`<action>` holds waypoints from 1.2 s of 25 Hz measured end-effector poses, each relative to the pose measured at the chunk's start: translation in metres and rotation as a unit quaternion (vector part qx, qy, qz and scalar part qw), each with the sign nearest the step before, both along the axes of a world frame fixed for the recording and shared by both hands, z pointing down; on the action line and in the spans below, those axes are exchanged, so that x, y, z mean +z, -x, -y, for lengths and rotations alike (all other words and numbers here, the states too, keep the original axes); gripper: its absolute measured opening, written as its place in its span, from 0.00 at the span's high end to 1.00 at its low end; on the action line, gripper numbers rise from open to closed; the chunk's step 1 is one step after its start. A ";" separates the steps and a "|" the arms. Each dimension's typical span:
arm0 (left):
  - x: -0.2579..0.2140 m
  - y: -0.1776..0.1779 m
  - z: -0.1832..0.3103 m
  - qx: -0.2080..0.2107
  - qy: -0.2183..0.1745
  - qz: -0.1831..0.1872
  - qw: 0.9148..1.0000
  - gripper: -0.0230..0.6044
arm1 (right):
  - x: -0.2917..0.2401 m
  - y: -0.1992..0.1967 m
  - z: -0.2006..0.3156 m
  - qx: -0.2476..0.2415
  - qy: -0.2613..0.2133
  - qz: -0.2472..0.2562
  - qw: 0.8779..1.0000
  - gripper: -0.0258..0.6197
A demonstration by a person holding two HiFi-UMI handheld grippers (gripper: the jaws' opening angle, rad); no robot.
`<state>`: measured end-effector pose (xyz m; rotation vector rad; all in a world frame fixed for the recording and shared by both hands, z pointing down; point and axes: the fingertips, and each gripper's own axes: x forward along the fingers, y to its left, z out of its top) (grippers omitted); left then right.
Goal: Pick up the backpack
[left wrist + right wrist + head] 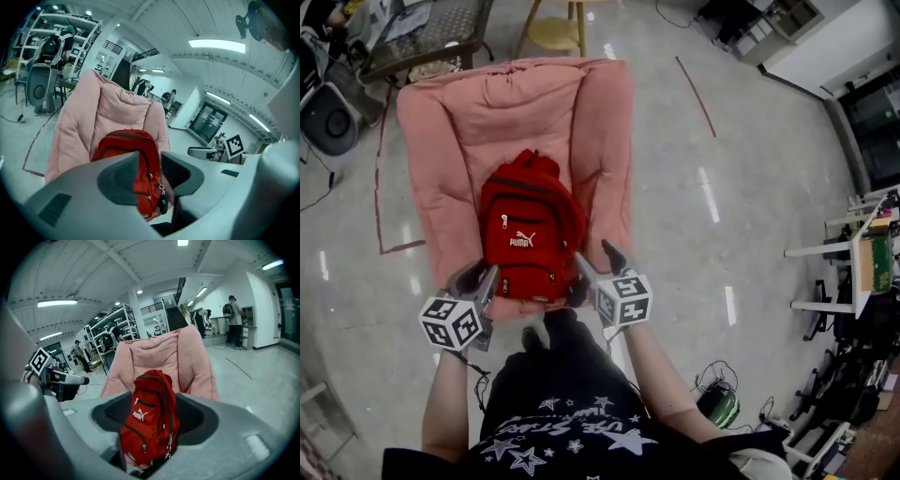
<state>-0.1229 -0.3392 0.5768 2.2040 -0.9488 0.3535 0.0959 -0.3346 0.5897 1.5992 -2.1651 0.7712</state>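
On pink chair [450, 122], red backpack [530, 234] between left gripper [480, 279] and right gripper [595, 262], jaws unclenched

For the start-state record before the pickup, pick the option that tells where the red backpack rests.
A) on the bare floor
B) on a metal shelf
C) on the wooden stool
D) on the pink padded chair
D: the red backpack sits upright on the seat of the pink padded chair, leaning against its back cushion.
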 end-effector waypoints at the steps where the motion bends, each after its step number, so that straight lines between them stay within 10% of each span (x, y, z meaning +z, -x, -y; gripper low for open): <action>1: 0.004 -0.005 0.008 -0.003 0.005 -0.005 1.000 0.66 | 0.007 0.000 0.010 -0.007 0.005 0.004 1.000 0.48; 3: 0.010 -0.014 0.023 -0.006 0.015 -0.006 1.000 0.51 | 0.021 0.000 0.027 -0.023 0.020 0.013 0.999 0.38; 13: 0.032 -0.018 0.086 -0.043 0.032 0.034 0.998 0.51 | 0.056 0.005 0.095 -0.106 0.044 -0.019 0.993 0.36; 30: 0.162 0.003 0.196 0.057 0.048 0.104 0.992 0.51 | 0.130 0.032 0.161 -0.112 0.068 -0.114 0.985 0.37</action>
